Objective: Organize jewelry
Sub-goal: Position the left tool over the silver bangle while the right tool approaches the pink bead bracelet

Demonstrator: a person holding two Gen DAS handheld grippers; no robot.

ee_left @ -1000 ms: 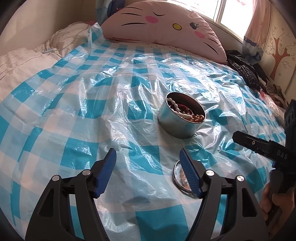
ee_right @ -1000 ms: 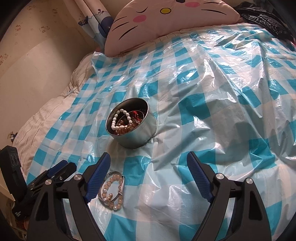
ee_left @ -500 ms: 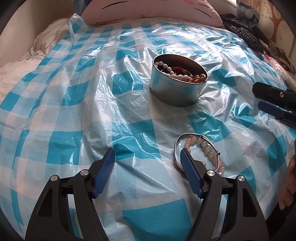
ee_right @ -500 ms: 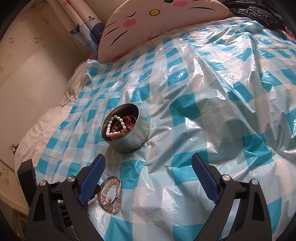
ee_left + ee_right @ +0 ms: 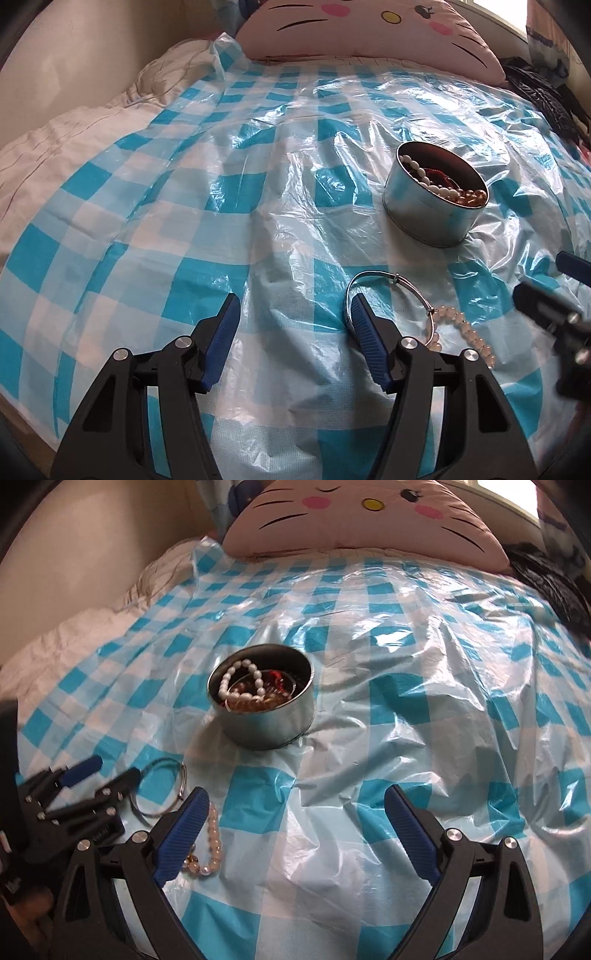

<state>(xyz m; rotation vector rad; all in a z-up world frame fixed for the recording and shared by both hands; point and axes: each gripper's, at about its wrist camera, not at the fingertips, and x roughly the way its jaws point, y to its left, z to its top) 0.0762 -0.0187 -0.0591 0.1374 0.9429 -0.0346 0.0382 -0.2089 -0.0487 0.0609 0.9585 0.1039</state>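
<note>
Near round tin (image 5: 432, 218): left hand-held gripper (image 5: 291, 314) closing, unclenched, finger inside silver bangle (image 5: 391, 280); right hand-held gripper (image 5: 295, 812) wide, empty.

L tool (image 5: 291, 314) points steeply down, jaws closing w/ nothing pressed between the pads; its R finger (image 5: 364, 325) sits right at the edge of a ring. R tool (image 5: 295, 812) also tilts down, jaws spread wide, nothing betw. them. Both sit side by side, close together.

Bangle (image 5: 391, 291) before tin (image 5: 432, 218); bracelet (image 5: 469, 332) beside.
</note>
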